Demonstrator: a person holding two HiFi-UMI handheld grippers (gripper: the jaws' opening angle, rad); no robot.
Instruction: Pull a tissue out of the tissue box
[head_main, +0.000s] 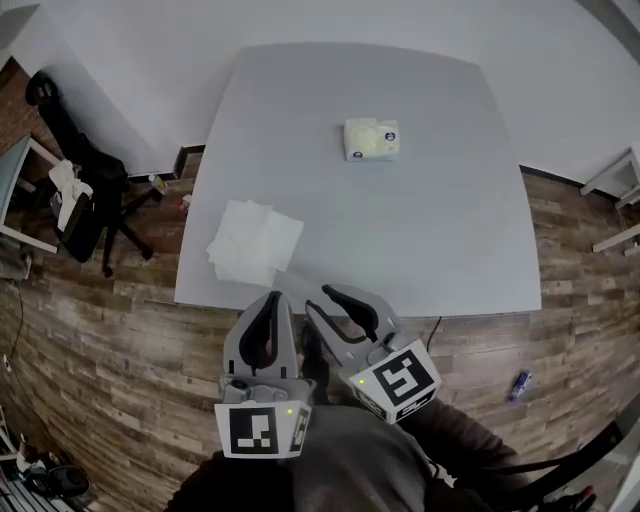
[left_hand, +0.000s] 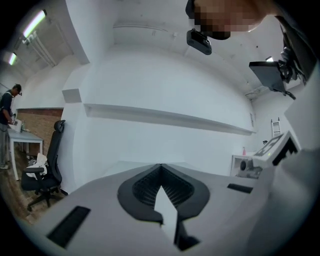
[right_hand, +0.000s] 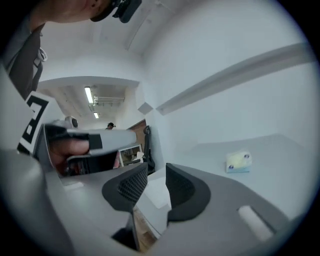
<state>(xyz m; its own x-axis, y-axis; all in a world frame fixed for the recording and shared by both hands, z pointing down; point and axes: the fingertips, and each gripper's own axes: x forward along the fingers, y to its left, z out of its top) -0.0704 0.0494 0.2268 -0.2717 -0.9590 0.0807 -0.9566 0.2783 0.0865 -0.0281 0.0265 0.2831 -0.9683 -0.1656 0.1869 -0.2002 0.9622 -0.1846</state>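
The pale yellow tissue box (head_main: 371, 139) stands towards the far side of the grey table (head_main: 450, 250); the right gripper view shows the box (right_hand: 238, 162) to the right, well beyond the jaws. Loose white tissues (head_main: 255, 243) lie spread near the table's front left corner. Both grippers hang close to the person's body, short of the table's front edge. My left gripper (head_main: 275, 298) (left_hand: 161, 167) has its tips touching and nothing in them. My right gripper (head_main: 320, 298) (right_hand: 156, 170) stands open with an empty gap between its jaws.
A black office chair (head_main: 90, 190) and a white desk (head_main: 20, 190) stand left of the table on the wooden floor. White furniture (head_main: 615, 180) is at the right. A small blue object (head_main: 520, 383) lies on the floor at right. A person (left_hand: 7, 115) stands far off.
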